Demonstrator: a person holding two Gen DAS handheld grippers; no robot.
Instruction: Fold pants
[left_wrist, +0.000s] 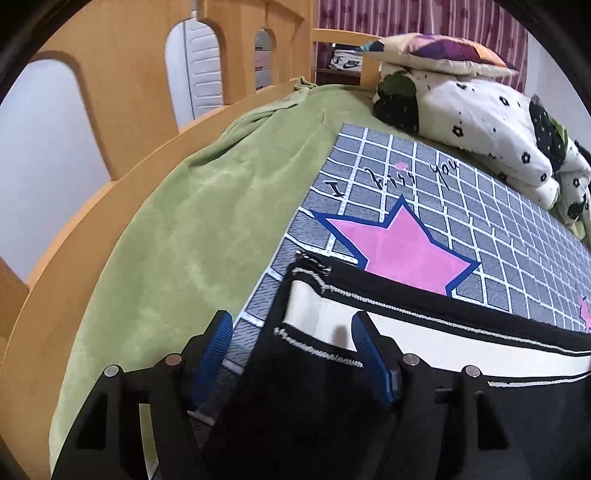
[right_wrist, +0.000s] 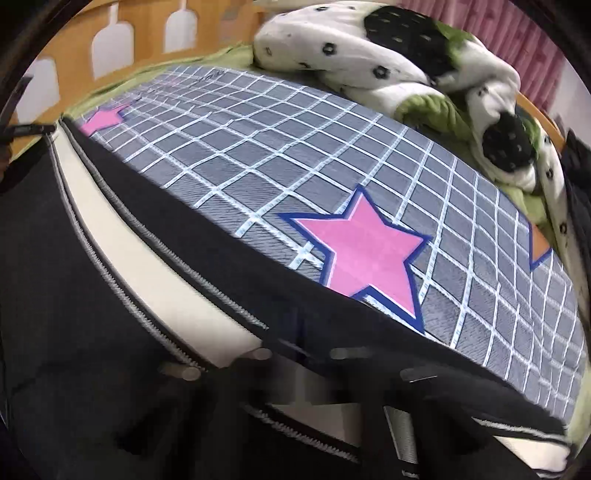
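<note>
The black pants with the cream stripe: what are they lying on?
The black pants lie on a grey checked mat with pink stars, spread over a green blanket. How far the mat's pattern runs beneath them is hidden.

Open room is left over the grid mat (left_wrist: 461, 206) beyond the pants (left_wrist: 406, 332). Far edge blocked by heaped quilt (left_wrist: 480, 122) and pillow (left_wrist: 436, 51); left side walled by wooden rail (left_wrist: 122, 92).

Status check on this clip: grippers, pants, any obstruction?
Left gripper open, straddling the pants' folded edge. Right gripper blurred, reads shut. Pants lie on the grid mat. Nothing in the way.
</note>
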